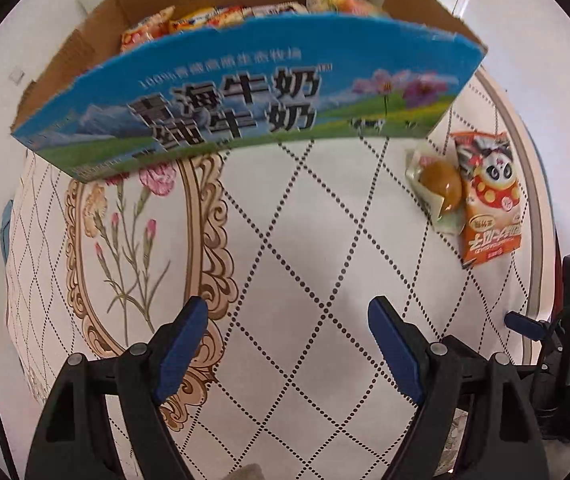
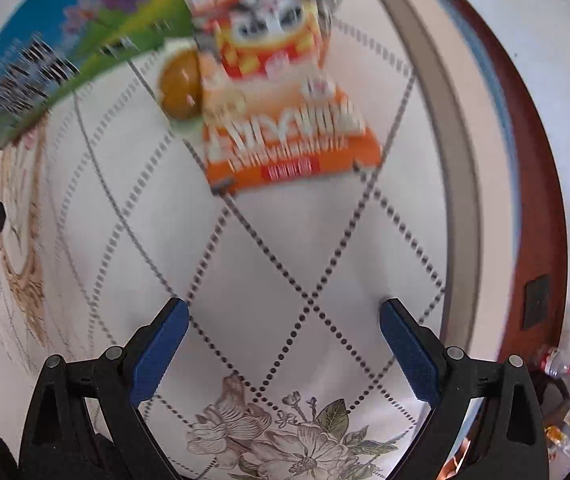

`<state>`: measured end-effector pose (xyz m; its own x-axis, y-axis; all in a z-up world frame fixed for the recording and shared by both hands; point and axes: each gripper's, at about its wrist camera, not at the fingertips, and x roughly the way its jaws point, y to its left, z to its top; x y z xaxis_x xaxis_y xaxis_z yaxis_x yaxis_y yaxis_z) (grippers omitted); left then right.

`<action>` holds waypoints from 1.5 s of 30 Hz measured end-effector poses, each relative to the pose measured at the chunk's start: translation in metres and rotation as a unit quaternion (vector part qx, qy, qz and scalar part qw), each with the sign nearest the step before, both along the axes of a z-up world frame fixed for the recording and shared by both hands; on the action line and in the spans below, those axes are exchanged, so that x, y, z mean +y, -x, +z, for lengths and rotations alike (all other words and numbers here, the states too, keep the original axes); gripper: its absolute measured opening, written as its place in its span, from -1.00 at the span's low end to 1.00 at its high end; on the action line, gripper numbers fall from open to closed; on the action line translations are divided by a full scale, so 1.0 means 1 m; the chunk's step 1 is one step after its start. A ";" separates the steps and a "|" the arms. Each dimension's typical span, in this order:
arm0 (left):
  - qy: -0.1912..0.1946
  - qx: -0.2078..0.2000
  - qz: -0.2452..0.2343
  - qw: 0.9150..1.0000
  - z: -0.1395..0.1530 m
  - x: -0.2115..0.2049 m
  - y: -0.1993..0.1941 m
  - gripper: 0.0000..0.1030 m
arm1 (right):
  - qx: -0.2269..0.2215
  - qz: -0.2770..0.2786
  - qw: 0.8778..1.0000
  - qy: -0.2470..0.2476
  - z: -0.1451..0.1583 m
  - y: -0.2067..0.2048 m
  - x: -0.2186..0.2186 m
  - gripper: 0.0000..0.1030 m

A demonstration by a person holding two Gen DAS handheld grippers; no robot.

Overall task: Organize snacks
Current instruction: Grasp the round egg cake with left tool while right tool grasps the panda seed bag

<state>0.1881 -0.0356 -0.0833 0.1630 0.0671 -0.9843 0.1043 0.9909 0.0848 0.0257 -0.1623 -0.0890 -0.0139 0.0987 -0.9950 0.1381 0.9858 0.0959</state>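
A blue and green cardboard box stands at the far side of the table, holding several snack packets. To its right lie an orange panda snack bag and a small packet with a brown round snack. My left gripper is open and empty over the tablecloth, in front of the box. My right gripper is open and empty, a short way in front of the orange bag and the brown snack. The box corner shows at upper left there. The right wrist view is motion-blurred.
The round table has a white cloth with dotted diamonds and flower prints and a beige rim. The right gripper's body shows at the left view's right edge. Bottles and packets lie on the floor at right.
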 end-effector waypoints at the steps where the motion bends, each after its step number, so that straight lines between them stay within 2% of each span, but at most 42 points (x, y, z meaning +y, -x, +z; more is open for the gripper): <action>1: -0.002 0.006 0.001 1.000 -0.006 -0.002 -0.001 0.59 | -0.004 -0.001 1.000 -0.007 -0.008 0.001 -0.001 1.00; 7: -0.015 0.015 0.005 1.000 -0.018 -0.012 -0.004 0.59 | 0.019 -0.037 0.998 -0.052 -0.036 -0.010 -0.016 1.00; 9: -0.015 0.014 0.007 1.000 -0.017 -0.017 -0.006 0.59 | 0.039 -0.028 0.996 -0.071 -0.046 -0.014 -0.018 1.00; 11: -0.013 0.007 0.009 1.000 -0.012 -0.021 -0.008 0.59 | 0.071 -0.009 0.994 -0.078 -0.041 -0.021 -0.021 0.95; 12: -0.012 0.001 0.010 1.000 -0.006 -0.023 -0.010 0.59 | 0.066 -0.010 0.995 -0.079 -0.031 -0.022 -0.025 0.84; 13: -0.013 -0.006 0.010 1.000 -0.001 -0.025 -0.012 0.59 | 0.037 -0.012 0.997 -0.073 -0.014 -0.024 -0.029 0.72; 15: -0.022 -0.020 0.009 1.000 0.005 -0.030 -0.015 0.59 | -0.038 -0.017 0.998 -0.053 0.027 -0.029 -0.038 0.72; 17: -0.037 -0.029 0.007 0.999 0.011 -0.034 -0.022 0.59 | -0.114 -0.042 0.991 -0.062 0.056 -0.038 -0.049 0.72; 19: -0.057 -0.031 0.005 0.998 0.011 -0.041 -0.028 0.59 | -0.133 -0.052 0.988 -0.063 0.060 -0.053 -0.050 0.72; 23: -0.081 -0.027 -0.001 0.996 0.005 -0.051 -0.042 0.59 | -0.118 -0.029 0.991 -0.053 0.035 -0.086 -0.032 0.67; 25: -0.084 -0.020 -0.002 0.996 0.001 -0.055 -0.043 0.58 | -0.127 -0.014 0.991 -0.041 0.033 -0.088 -0.025 0.63; 26: -0.081 -0.018 -0.004 0.997 -0.001 -0.059 -0.044 0.58 | -0.126 -0.013 0.991 -0.039 0.035 -0.088 -0.025 0.38; 27: -0.076 -0.016 -0.006 0.997 -0.001 -0.063 -0.045 0.58 | -0.128 -0.014 0.990 -0.048 0.038 -0.085 -0.026 0.23; 28: -0.072 -0.015 -0.007 0.997 -0.004 -0.065 -0.040 0.58 | -0.128 -0.014 0.990 -0.051 0.041 -0.082 -0.027 0.16; 30: -0.063 -0.012 -0.013 0.998 -0.005 -0.073 -0.041 0.58 | -0.117 -0.006 0.993 -0.031 0.043 -0.076 -0.028 0.15; 33: -0.048 -0.001 -0.023 0.999 -0.009 -0.092 -0.045 0.58 | -0.100 0.000 0.994 -0.030 0.041 -0.063 -0.039 0.15; 39: -0.021 0.010 -0.061 0.998 -0.016 -0.141 -0.061 0.58 | -0.084 -0.035 0.994 -0.058 0.044 -0.033 -0.067 0.15; 41: -0.008 0.004 -0.073 0.997 -0.015 -0.154 -0.066 0.40 | -0.083 -0.046 0.994 -0.062 0.043 -0.028 -0.075 0.15; 42: -0.005 0.003 -0.079 0.997 -0.015 -0.161 -0.067 0.18 | -0.082 -0.049 0.994 -0.061 0.043 -0.025 -0.076 0.15; 43: -0.002 0.006 -0.086 0.996 -0.016 -0.167 -0.069 0.08 | -0.081 -0.049 0.994 -0.059 0.041 -0.026 -0.076 0.15; 45: -0.006 0.015 -0.095 0.995 -0.020 -0.179 -0.073 0.08 | -0.080 -0.048 0.994 -0.056 0.041 -0.021 -0.075 0.15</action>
